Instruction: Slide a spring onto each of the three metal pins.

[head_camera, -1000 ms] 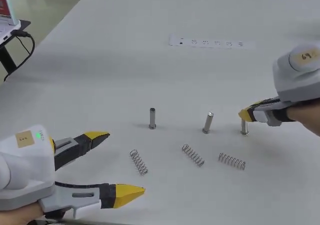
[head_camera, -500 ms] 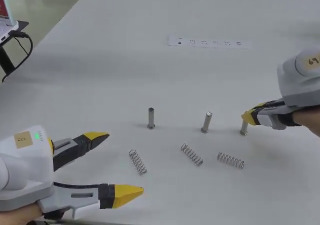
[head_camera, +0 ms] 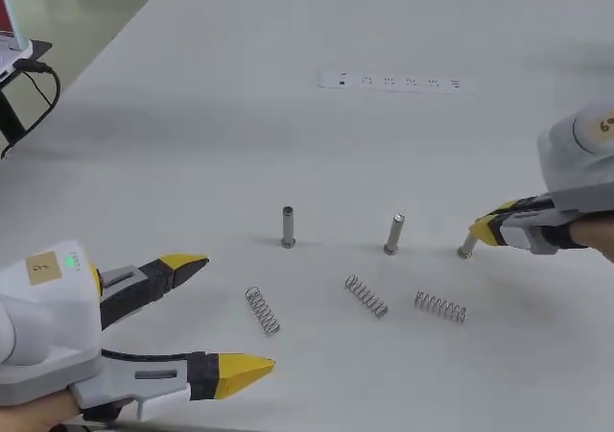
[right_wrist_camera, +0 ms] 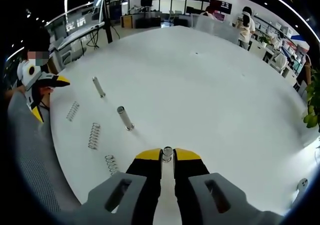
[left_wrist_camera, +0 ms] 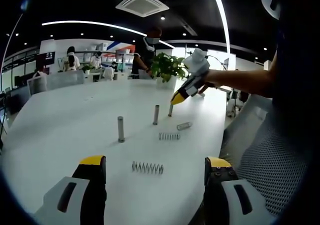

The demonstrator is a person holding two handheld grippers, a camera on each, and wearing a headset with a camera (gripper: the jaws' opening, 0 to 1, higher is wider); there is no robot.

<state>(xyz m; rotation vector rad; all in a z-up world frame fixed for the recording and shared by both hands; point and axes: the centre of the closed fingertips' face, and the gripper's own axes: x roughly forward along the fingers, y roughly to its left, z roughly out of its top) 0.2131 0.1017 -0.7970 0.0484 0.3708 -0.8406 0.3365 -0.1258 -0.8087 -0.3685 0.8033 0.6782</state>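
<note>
Three metal pins stand in a row on the white table: the left pin (head_camera: 288, 227), the middle pin (head_camera: 394, 233) and the right pin (head_camera: 466, 250), which leans. My right gripper (head_camera: 480, 228) is shut on the right pin's top (right_wrist_camera: 167, 154), its yellow tips pinching the head. Three springs lie loose in front of the pins: the left spring (head_camera: 262, 310), the middle spring (head_camera: 366, 297) and the right spring (head_camera: 440, 306). My left gripper (head_camera: 216, 314) is open at the near left, holding nothing, short of the left spring (left_wrist_camera: 148, 167).
A white power strip (head_camera: 395, 83) is set into the table (head_camera: 240, 134) at the back. A dark stand with a cable (head_camera: 24, 77) sits beyond the table's left edge. People and office furniture show far behind in the gripper views.
The right gripper has drifted slightly right and down with the right pin's top in it, so that pin leans more. The left gripper has stayed put and open.
</note>
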